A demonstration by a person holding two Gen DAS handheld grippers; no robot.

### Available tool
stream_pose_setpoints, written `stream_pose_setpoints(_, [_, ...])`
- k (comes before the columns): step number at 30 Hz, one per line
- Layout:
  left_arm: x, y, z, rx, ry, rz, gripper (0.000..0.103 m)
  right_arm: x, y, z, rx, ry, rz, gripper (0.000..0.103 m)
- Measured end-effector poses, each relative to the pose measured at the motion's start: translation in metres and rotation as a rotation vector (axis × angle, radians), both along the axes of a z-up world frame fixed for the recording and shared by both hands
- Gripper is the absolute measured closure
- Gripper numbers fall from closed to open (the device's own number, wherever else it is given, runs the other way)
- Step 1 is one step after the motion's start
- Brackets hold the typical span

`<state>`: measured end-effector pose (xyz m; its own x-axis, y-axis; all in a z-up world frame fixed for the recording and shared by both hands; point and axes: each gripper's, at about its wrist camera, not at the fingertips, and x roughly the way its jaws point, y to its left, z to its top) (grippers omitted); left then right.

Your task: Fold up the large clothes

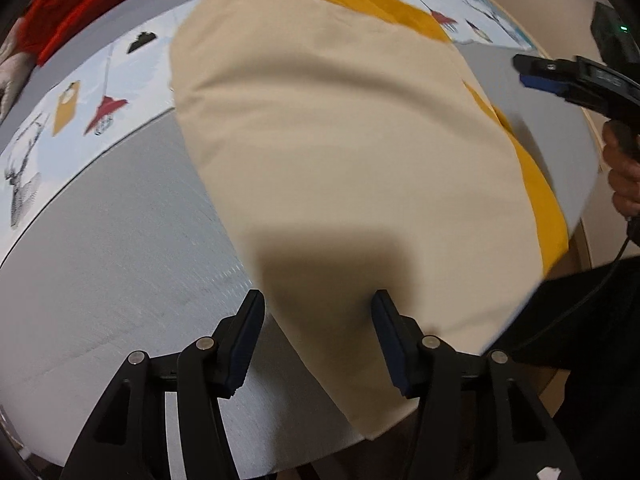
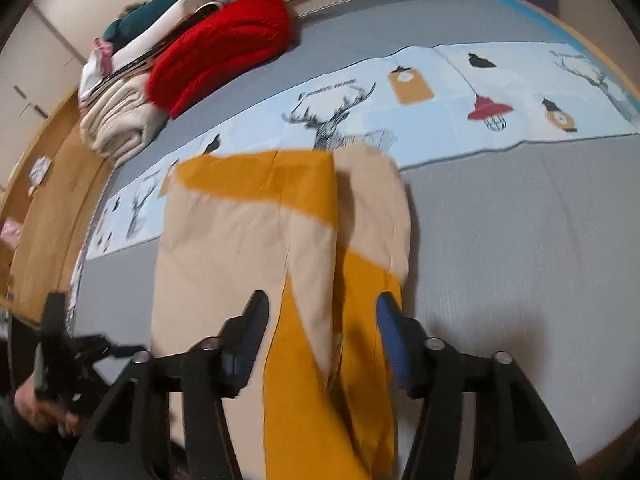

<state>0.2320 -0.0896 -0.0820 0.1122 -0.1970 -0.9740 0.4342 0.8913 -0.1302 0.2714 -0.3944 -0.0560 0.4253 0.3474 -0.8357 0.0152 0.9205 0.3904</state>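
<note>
A large beige and mustard-yellow garment (image 1: 344, 152) lies partly folded on the grey bed; it also shows in the right wrist view (image 2: 256, 232), with its yellow end running toward the near edge. My left gripper (image 1: 318, 320) is open and empty, just above the garment's near beige end. My right gripper (image 2: 320, 320) is open and empty over the garment's yellow and beige strips. The right gripper also shows at the right edge of the left wrist view (image 1: 536, 76), beside the garment. The left gripper shows at the lower left of the right wrist view (image 2: 132, 348).
A light blue printed runner (image 2: 500, 92) with deer and lamps crosses the grey bed (image 2: 520, 220). A stack of folded clothes with a red item (image 2: 224, 48) on top sits at the far left corner. A wooden floor (image 2: 48, 200) lies beyond the bed's left edge.
</note>
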Motion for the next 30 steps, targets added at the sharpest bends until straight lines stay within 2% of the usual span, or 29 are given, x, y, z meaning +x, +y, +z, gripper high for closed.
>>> stream_pose_setpoints(7, [0.012, 0.001, -0.004, 0.012, -0.008, 0.045, 0.051, 0.062, 0.011, -0.037, 0.013, 0.068, -0.075, 0.046])
stream_pose_setpoints(11, [0.015, -0.003, -0.004, 0.011, -0.004, 0.054, 0.049, 0.085, 0.010, -0.056, 0.089, 0.099, -0.089, 0.046])
stream_pose_setpoints(12, [0.014, -0.004, -0.004, 0.012, -0.003, 0.055, 0.049, 0.090, 0.012, -0.059, 0.118, 0.099, -0.081, 0.049])
stream_pose_setpoints(14, [0.017, -0.005, -0.005, 0.011, 0.000, 0.057, 0.049, 0.095, 0.017, -0.061, 0.142, 0.087, -0.046, 0.090])
stream_pose_setpoints(15, [0.018, -0.004, -0.005, 0.011, 0.000, 0.057, 0.048, 0.097, 0.018, -0.058, 0.153, 0.064, -0.043, 0.100])
stream_pose_setpoints(18, [0.020, -0.002, -0.006, -0.009, 0.005, 0.067, 0.047, 0.094, 0.003, -0.049, 0.187, -0.012, -0.144, 0.101])
stream_pose_setpoints(19, [0.022, -0.002, -0.006, -0.030, 0.014, 0.071, 0.046, 0.094, -0.003, -0.053, 0.162, 0.004, -0.187, 0.101])
stream_pose_setpoints(21, [0.022, -0.002, -0.007, -0.051, 0.029, 0.071, 0.046, 0.097, -0.004, -0.076, 0.063, 0.109, -0.215, 0.101])
stream_pose_setpoints(24, [0.026, 0.003, -0.008, -0.074, 0.056, 0.095, 0.046, 0.097, -0.001, -0.091, 0.028, 0.166, -0.203, 0.097])
stream_pose_setpoints(26, [0.035, 0.017, -0.004, -0.138, 0.070, 0.155, 0.050, 0.095, -0.001, -0.081, -0.033, 0.143, -0.193, 0.082])
stream_pose_setpoints(28, [0.046, 0.034, -0.002, -0.194, 0.080, 0.219, 0.049, 0.089, -0.003, -0.068, -0.080, 0.104, -0.184, 0.062])
stream_pose_setpoints(30, [0.057, 0.052, -0.005, -0.244, 0.104, 0.294, 0.044, 0.080, -0.009, -0.059, -0.016, 0.075, -0.139, 0.054])
